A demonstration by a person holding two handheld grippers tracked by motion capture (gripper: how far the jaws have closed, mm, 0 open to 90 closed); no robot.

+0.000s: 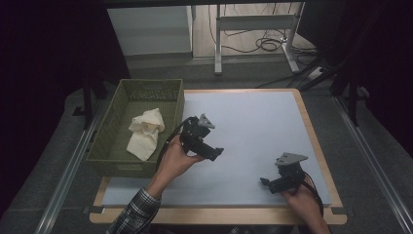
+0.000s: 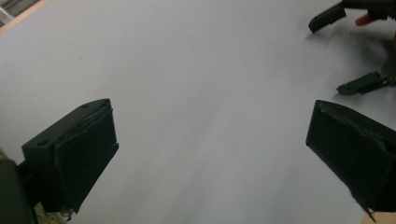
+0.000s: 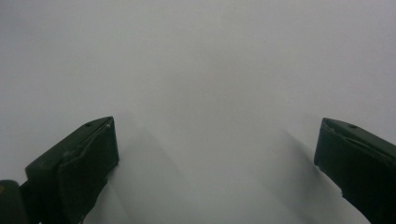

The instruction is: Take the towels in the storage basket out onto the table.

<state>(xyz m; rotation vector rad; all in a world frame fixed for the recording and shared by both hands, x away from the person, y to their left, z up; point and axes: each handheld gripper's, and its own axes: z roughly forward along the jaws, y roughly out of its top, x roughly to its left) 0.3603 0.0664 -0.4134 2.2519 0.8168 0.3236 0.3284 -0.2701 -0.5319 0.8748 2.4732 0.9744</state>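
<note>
Left gripper (image 1: 217,152) held in left hand (image 1: 176,158), raised, tilted, jaws pointing toward person's right, spread wide with nothing between them. Plaid sleeve (image 1: 132,213) on left forearm, coming in from bottom edge. Right gripper (image 1: 264,181) held in right hand (image 1: 302,195) low near bottom right, jaws pointing left, spread wide, nothing between them. Grey three-cornered plate tops each gripper.

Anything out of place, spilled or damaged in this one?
Nothing stands out. The cream cloth lies crumpled inside the green basket, and the left gripper and right gripper are open and empty over the mat.
</note>
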